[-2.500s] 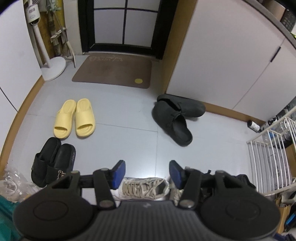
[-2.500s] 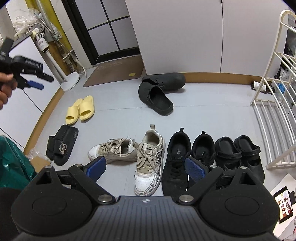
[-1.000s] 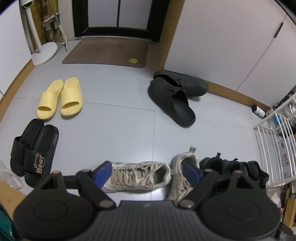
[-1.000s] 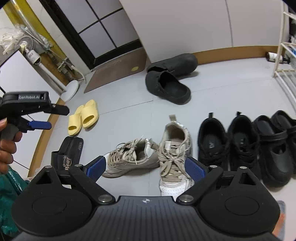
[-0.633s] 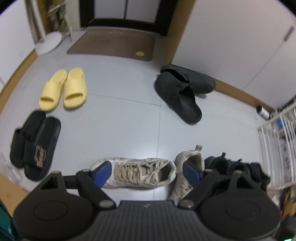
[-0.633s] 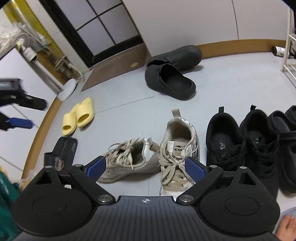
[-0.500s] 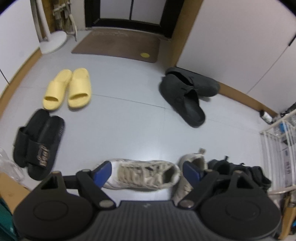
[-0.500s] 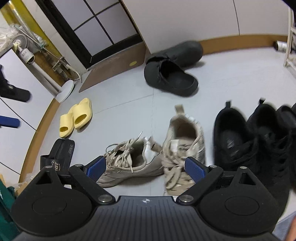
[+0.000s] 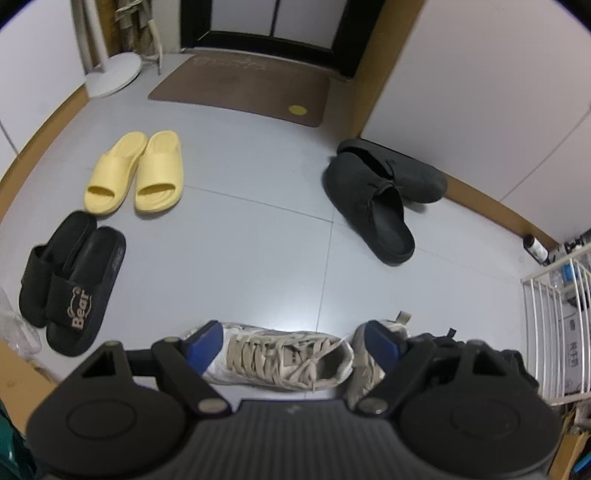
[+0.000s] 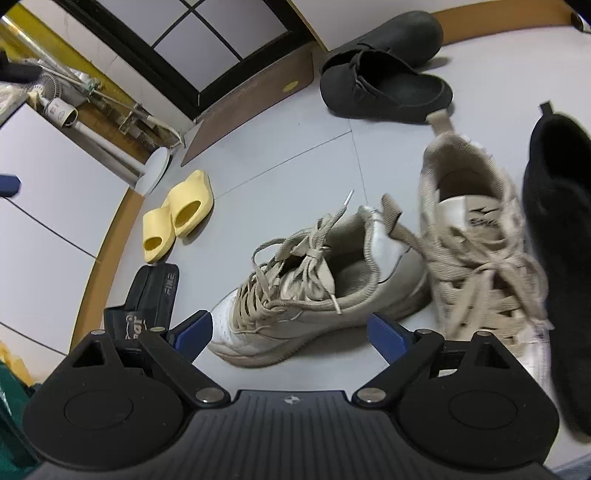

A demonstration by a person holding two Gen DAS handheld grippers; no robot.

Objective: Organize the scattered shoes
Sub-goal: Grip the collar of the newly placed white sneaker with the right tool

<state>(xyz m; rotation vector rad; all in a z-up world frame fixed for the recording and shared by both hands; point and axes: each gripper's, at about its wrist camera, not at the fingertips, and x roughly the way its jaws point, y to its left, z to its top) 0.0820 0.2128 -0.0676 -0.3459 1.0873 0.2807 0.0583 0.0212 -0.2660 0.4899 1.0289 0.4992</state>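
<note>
Beige sneaker [image 10: 295,291], ahead of right claw [image 10: 290,330]

Pale grey tiled floor [image 9: 258,258] w/ thin grout lines, glare patch near bottom. Brown doormat [image 9: 240,86] w/ yellow dot before black-framed door [image 9: 273,22]. White cabinet fronts [image 9: 480,92] w/ tan skirting. White fan base [image 9: 112,74] at left, white wire rack [image 9: 554,325] at right.

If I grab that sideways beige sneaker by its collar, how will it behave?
The sneaker probably lifts stiffly: its sole looks thick. The padded collar may squash under the pads. Loose laces will likely dangle and could snag its mate.
</note>
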